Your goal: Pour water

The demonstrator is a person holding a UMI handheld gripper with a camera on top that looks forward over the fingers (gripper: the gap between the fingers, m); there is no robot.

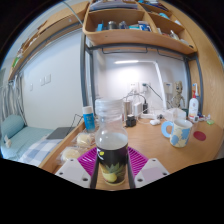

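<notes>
Both jaws press on a bottle (pixel 112 150), one pad (pixel 92 158) on each side, so the gripper (pixel 112 172) has it clamped. It is dark below, clear near the neck, upright, with a white cap. Beyond it on the wooden desk (pixel 150 140) stands a glass (pixel 88 118) to the left, and farther right a blue mug (pixel 180 131). I judge the carrying step is in hand. Next, the bottle must come over a cup and tilt slowly; the cap may still need removing.
</notes>
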